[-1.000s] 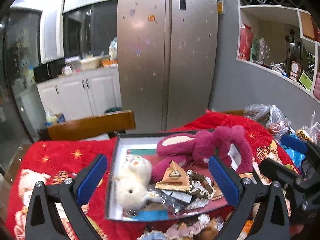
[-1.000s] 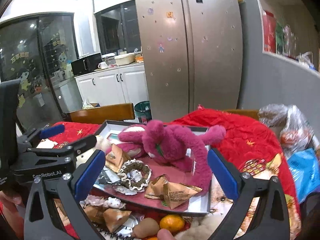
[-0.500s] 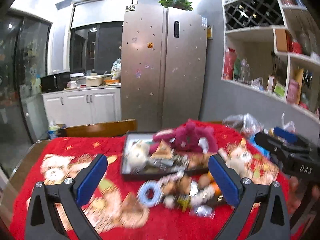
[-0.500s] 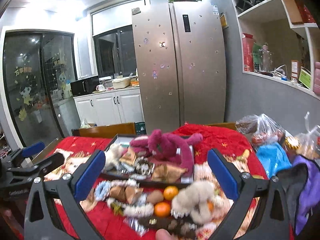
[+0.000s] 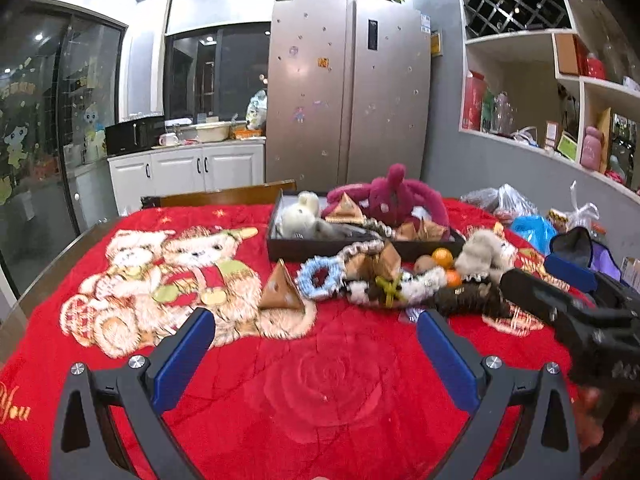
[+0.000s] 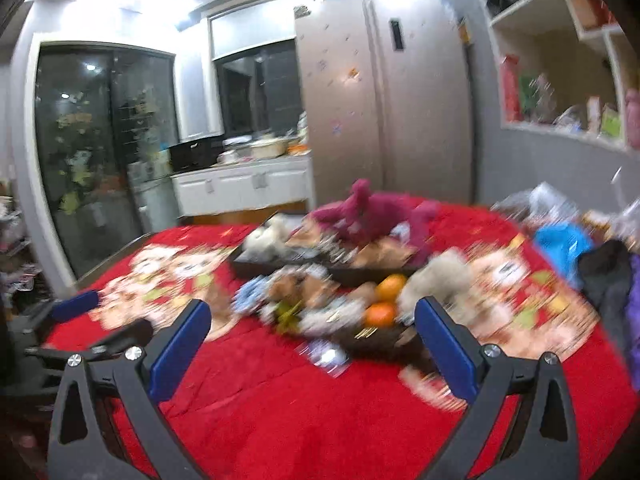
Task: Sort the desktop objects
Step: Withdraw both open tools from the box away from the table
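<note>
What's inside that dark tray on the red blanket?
The dark tray holds a magenta plush, a white plush, brown triangular packets and a frilly band. Whatever lies beneath them is hidden.

The cloth [image 5: 320, 380] on the surface is bright red, with an embossed rose near and cream-and-tan teddy bears [image 5: 160, 276] printed at left. The far tray [image 5: 304, 246] is dark brown and holds a magenta plush [image 5: 390, 200] and a cream plush [image 5: 300, 216]. Before it lie a blue-and-white ring [image 5: 320, 278], a tan triangular packet [image 5: 281, 290] and two oranges [image 6: 386, 300]. Both grippers' pads [image 5: 182, 358] are blue on black frames.
</note>
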A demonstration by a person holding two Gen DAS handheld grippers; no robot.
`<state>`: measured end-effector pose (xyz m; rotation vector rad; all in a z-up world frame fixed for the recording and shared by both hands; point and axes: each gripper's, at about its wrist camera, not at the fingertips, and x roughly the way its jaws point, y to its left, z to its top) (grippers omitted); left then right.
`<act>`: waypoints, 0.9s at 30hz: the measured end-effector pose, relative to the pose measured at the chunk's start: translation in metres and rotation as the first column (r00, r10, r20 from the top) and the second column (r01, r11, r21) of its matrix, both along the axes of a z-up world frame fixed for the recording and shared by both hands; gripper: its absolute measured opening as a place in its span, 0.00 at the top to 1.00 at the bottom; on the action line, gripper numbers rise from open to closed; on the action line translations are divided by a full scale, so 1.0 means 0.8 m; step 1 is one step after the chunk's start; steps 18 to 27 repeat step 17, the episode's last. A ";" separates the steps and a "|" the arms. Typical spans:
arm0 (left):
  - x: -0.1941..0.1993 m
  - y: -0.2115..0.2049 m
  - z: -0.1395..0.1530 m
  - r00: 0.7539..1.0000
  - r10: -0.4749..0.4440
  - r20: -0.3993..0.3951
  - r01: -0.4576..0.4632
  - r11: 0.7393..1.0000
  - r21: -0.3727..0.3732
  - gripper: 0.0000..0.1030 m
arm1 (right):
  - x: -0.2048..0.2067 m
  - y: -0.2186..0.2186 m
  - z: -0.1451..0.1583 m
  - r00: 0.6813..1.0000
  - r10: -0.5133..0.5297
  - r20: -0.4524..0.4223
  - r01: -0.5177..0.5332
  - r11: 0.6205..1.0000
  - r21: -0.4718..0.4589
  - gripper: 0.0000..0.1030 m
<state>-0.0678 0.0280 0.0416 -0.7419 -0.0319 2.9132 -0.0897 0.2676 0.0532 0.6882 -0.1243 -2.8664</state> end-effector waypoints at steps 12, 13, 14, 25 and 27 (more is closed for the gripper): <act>-0.010 -0.006 -0.036 0.999 0.039 0.019 -0.039 0.999 0.000 0.00 | -0.009 -0.008 -0.054 0.989 -0.088 0.116 0.083 0.996 0.044 0.00; -0.011 -0.008 -0.035 0.999 0.040 0.017 -0.040 0.999 0.003 0.00 | -0.010 -0.011 -0.059 0.988 -0.092 0.126 0.085 0.995 0.059 0.00; -0.013 -0.011 -0.037 0.999 0.046 0.019 -0.047 0.999 0.006 0.00 | -0.012 -0.013 -0.062 0.987 -0.088 0.132 0.079 0.995 0.068 0.00; -0.019 -0.014 -0.040 0.999 0.030 0.037 -0.031 0.999 0.025 0.00 | -0.013 -0.017 -0.064 0.986 -0.088 0.139 0.076 0.993 0.084 0.00; -0.019 -0.014 -0.040 0.999 0.030 0.037 -0.031 0.999 0.025 0.00 | -0.013 -0.017 -0.064 0.986 -0.088 0.139 0.076 0.993 0.084 0.00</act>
